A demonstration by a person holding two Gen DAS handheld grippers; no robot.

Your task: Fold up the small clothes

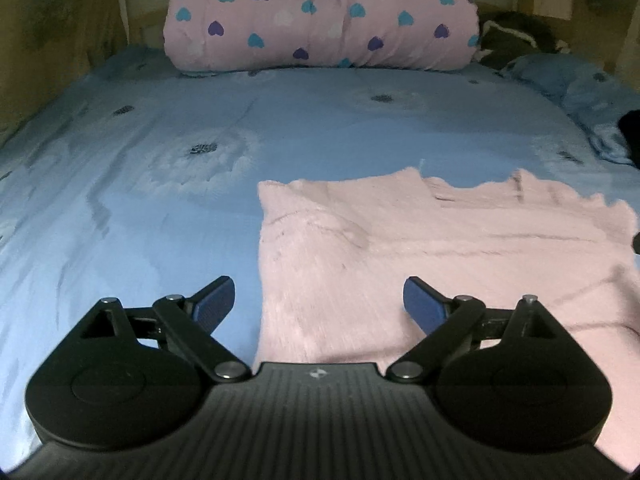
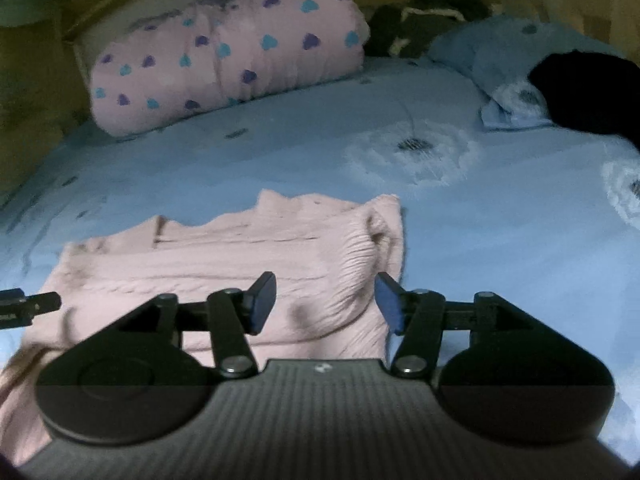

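1. A pink sweater (image 1: pixel 420 248) lies flat on the blue bed sheet (image 1: pixel 140 220), near the front edge of the bed, with one side already turned over itself into a thick ribbed roll (image 2: pixel 360 264). I take it that a fold has been laid and the piece is only partly done.

2. The left gripper (image 1: pixel 318 304) hangs over the sweater's left edge, jaws spread wide, nothing between them. One pad is above the sheet, the other above the knit, so it looks placed to straddle that edge, perhaps for the next pinch.

3. The right gripper (image 2: pixel 326 304) hovers over the folded right side, jaws about half apart. The pads do not press the cloth, so the knit lies free below them.

4. Both grippers point down at a slant toward the bed, which suits working a garment that lies flat.

5. At the head of the bed sits a rolled quilt (image 2: pixel 224 68) with heart prints, a blue pillow (image 2: pixel 500 52), and a dark bundle (image 2: pixel 580 88) on it. All are well apart from the sweater, leaving it room.

6. No basket, box or drawer shows in either view, so I cannot tell where the folded piece will go.
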